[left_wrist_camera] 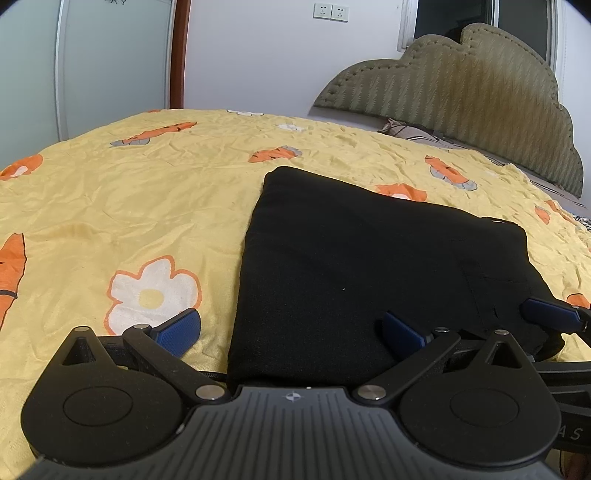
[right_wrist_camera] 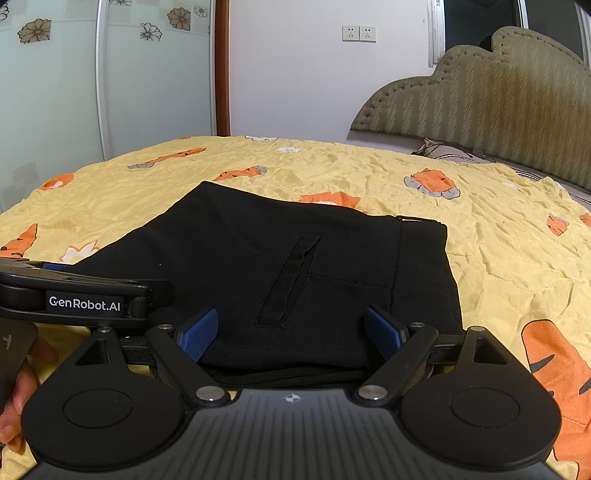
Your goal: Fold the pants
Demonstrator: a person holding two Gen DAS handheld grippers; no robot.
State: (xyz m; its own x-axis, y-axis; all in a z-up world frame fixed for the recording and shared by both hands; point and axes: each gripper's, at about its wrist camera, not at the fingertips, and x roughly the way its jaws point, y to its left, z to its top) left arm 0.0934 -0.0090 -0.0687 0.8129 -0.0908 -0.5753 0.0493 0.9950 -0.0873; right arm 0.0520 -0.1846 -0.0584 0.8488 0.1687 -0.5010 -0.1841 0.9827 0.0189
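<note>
The black pants lie folded into a flat rectangular stack on the yellow bedspread. They also show in the right wrist view, with a back pocket slit and the waistband on top at the right. My left gripper is open at the near left edge of the stack, its left finger over the bedspread and its right finger over the cloth. My right gripper is open over the near edge of the pants, holding nothing. The left gripper's body shows at the left of the right wrist view.
A padded olive headboard and a pillow lie at the far right. Sliding wardrobe doors stand at the far left, and a white wall with sockets behind the bed.
</note>
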